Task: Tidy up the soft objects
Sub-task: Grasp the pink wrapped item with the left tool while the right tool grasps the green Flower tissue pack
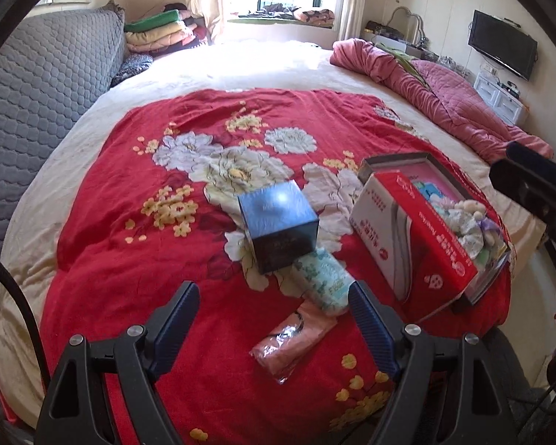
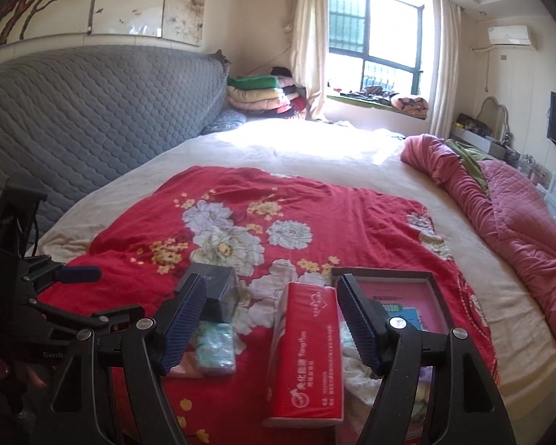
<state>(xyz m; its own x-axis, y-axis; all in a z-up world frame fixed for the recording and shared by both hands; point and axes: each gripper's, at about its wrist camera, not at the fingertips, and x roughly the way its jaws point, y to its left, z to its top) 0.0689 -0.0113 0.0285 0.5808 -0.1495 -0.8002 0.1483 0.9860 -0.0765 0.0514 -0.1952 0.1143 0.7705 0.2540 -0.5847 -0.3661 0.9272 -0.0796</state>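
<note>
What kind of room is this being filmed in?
Most likely a home bedroom: a wide bed with a grey quilted headboard, a red floral cover, a rumpled pink quilt and folded blankets stacked by the window.

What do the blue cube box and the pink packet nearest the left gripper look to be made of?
Blue cube box: probably glossy coated cardboard; sharp edges, and a bright window glare on its top face. Pink packet: seemingly something soft in thin clear plastic film; the wrap crinkles and glints at its near end. What is inside is unclear.
</note>
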